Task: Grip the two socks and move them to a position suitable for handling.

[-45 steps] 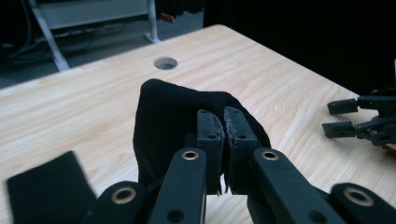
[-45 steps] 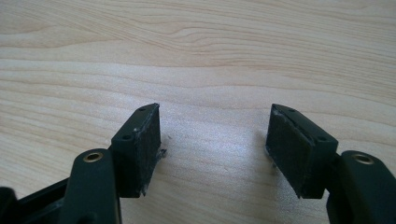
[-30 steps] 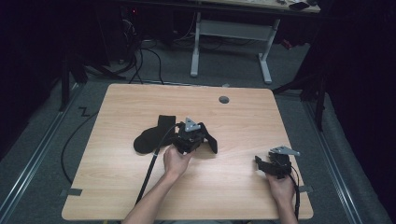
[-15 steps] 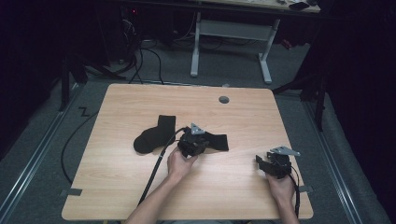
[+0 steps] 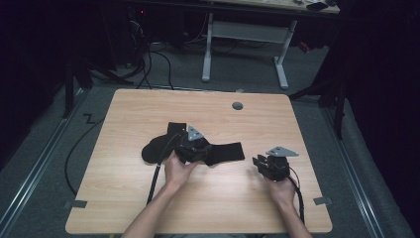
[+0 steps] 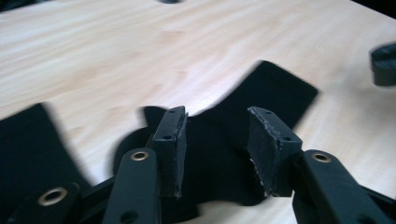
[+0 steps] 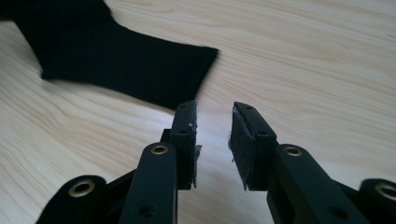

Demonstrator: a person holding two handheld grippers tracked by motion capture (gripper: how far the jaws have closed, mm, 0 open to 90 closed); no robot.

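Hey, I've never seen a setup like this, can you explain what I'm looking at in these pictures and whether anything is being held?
A person sits at a wooden table and holds a hand-operated grasping tool in each hand; there is no robot arm. The high view looks down from above: the left tool sits over the dark cloth, the right tool is off to the side above bare wood. The other two pictures come from cameras riding on the tools, looking along their black jaws. On the table lie two black socks: one sock stretched toward the right tool, another sock to its left. The left tool's jaws have just been opening over the cloth and nothing is pinched. The right tool's jaws have been closing, with nothing between them.
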